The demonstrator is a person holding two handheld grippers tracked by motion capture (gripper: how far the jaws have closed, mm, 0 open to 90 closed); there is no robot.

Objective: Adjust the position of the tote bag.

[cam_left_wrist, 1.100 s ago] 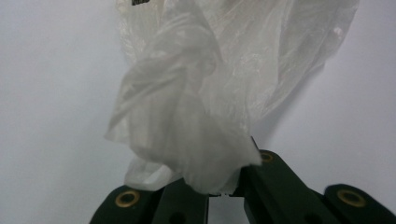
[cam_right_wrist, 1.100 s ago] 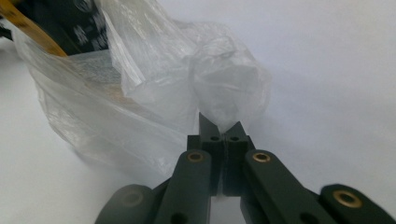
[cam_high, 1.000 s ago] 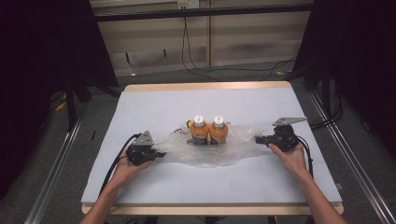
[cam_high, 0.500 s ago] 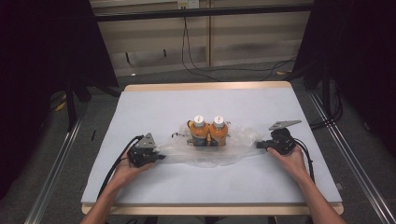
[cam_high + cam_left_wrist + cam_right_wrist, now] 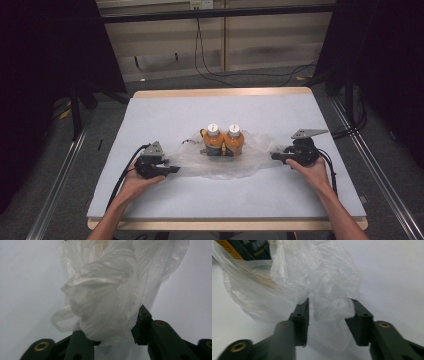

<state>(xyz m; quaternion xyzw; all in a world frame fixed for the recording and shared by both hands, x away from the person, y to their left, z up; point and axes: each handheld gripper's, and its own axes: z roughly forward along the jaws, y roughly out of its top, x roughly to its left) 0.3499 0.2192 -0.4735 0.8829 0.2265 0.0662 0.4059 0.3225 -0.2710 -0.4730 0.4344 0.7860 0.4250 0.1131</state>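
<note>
A clear plastic bag (image 5: 250, 161) lies spread on the white table (image 5: 200, 107), with two orange bottles (image 5: 223, 140) with white caps standing upright side by side on its middle. My left gripper (image 5: 175, 170) lies at the bag's left end. Its jaws have just been opening, and a crumpled bunch of the bag (image 5: 105, 300) sits loosely between them (image 5: 112, 332). At the bag's right end is my right gripper (image 5: 274, 156). Its jaws have also just been opening, and a twisted end of the bag (image 5: 329, 305) lies in the gap (image 5: 329, 317).
The table's wooden far edge (image 5: 220, 92) runs in front of a dark floor with cables (image 5: 210, 70). A metal rail (image 5: 65, 180) runs along each side of the table. Cables trail from both grippers toward the person's forearms.
Both grippers' jaws have parted around the bag's ends, which they held pinched before. The hands have barely shifted, and the bag and bottles stay where they were.
</note>
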